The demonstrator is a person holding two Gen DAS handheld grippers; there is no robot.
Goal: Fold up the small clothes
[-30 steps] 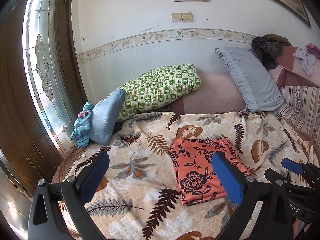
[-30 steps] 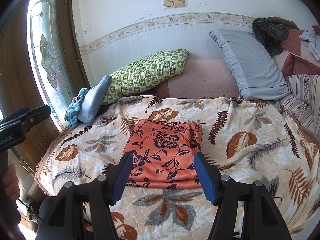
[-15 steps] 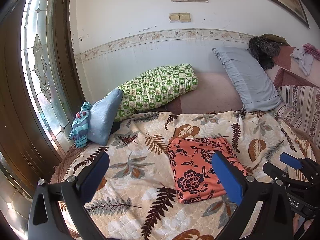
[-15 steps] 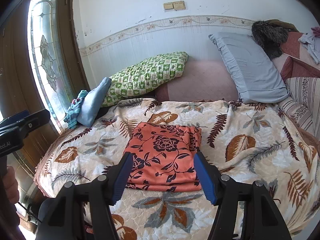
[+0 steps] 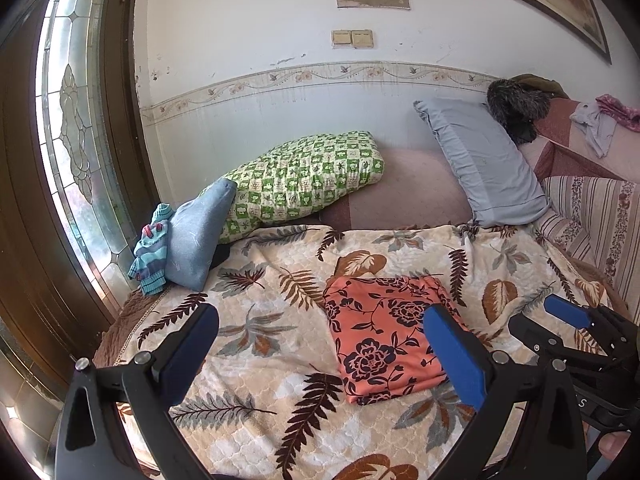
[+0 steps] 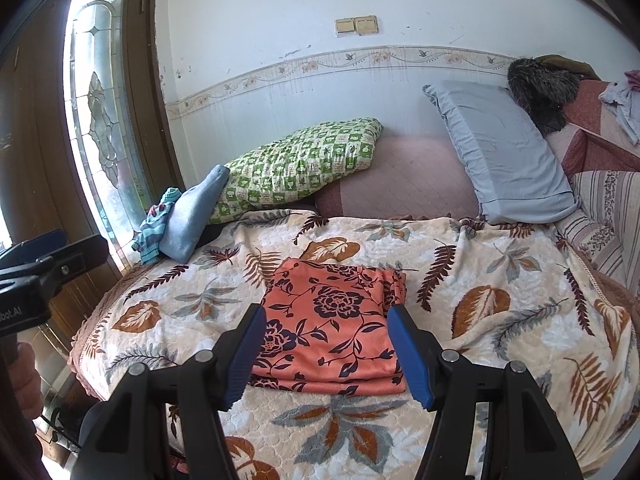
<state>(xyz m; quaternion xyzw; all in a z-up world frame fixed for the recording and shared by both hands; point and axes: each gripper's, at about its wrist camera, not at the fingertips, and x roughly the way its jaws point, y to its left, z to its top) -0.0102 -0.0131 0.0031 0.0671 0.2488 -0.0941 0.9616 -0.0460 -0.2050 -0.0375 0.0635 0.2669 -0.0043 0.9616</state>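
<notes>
Folded floral garment (image 6: 332, 328) lies on the bed (image 6: 500, 320) just ahead of the right hand-held gripper (image 6: 326, 354) — both hand-held grippers, left (image 5: 320, 356) included, gape empty.

bed: leaf-print blanket (image 6: 500, 280) covers it
centre: folded orange floral cloth (image 6: 332, 320)
11 o'clock: green checked pillow (image 6: 304, 168)
1 o'clock: grey pillow (image 6: 504, 152)
</notes>
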